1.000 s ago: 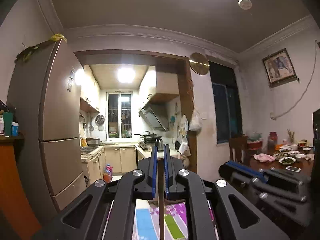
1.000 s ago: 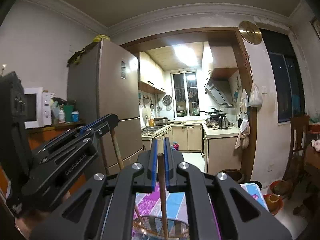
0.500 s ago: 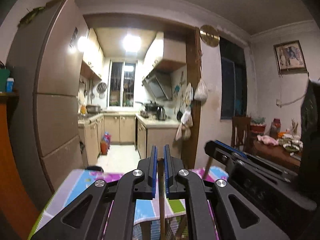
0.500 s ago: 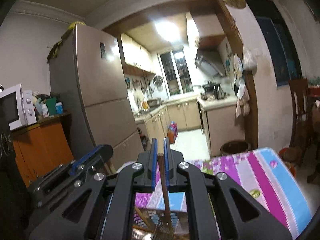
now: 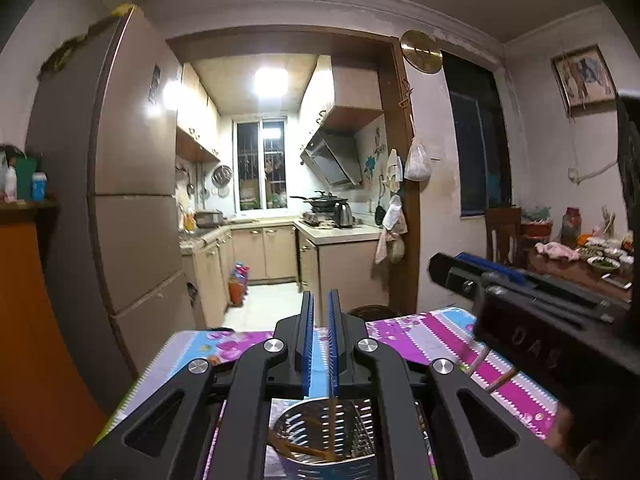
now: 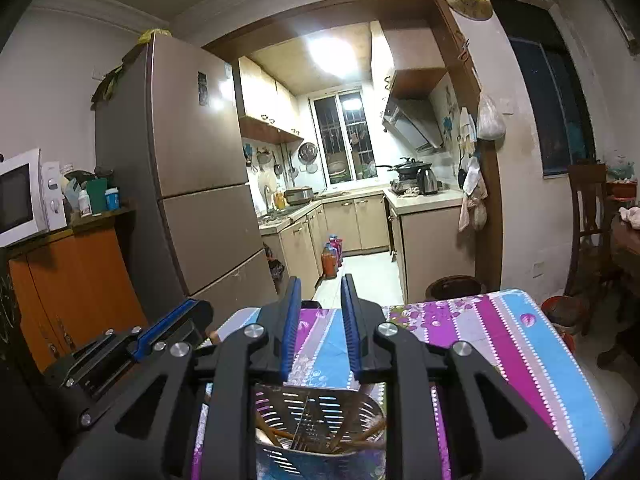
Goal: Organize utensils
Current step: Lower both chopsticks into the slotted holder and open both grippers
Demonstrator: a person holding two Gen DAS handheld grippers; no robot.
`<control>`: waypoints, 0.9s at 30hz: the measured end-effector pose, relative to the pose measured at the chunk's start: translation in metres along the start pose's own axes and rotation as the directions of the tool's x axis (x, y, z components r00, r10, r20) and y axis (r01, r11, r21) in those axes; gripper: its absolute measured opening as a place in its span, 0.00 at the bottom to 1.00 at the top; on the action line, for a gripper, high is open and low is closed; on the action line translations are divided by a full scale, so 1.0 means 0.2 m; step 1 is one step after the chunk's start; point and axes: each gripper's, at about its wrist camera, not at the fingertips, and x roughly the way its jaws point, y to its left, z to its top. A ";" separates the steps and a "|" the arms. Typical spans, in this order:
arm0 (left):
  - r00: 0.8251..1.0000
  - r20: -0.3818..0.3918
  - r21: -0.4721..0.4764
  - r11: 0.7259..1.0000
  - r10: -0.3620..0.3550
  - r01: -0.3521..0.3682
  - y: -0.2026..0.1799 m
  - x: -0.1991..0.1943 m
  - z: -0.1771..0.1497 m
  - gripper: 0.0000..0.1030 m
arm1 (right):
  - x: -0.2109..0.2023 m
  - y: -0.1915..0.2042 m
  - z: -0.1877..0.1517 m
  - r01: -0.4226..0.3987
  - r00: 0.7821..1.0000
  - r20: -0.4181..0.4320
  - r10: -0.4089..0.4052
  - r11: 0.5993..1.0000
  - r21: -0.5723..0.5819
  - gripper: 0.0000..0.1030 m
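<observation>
Both claws hang empty over the slotted metal holder (image 6: 316,420) on the striped cloth (image 6: 500,332), chopsticks (image 6: 272,432) inside it, the left claw (image 5: 319,344) narrowly parted, the right claw (image 6: 319,328) wider (only its view shows the microwave (image 6: 24,196)), kitchen beyond.

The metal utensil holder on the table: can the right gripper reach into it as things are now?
Probably yes. The right gripper is open with nothing between its fingers and sits directly above the metal utensil holder, whose top is open. The chopsticks already inside lean toward the sides. The left gripper stays off to one side.
</observation>
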 end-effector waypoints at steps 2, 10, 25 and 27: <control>1.000 0.007 0.014 1.000 0.020 -0.020 -0.01 -0.03 0.01 0.08 | -0.03 -0.01 0.01 0.006 1.000 0.009 -0.006 1.000 -0.002 0.19; 0.997 0.030 0.051 0.996 0.074 -0.076 -0.08 -0.16 0.02 0.08 | -0.19 0.00 0.06 0.014 0.999 0.041 -0.013 1.000 -0.020 0.19; 0.987 0.091 0.093 0.986 0.132 -0.141 -0.14 -0.37 0.05 0.08 | -0.34 0.02 0.05 0.015 0.999 0.044 -0.014 0.999 -0.032 0.19; 0.986 0.098 0.098 0.984 0.136 -0.146 -0.16 -0.39 0.05 0.08 | -0.34 0.02 0.05 0.016 0.999 0.045 -0.015 0.999 -0.032 0.19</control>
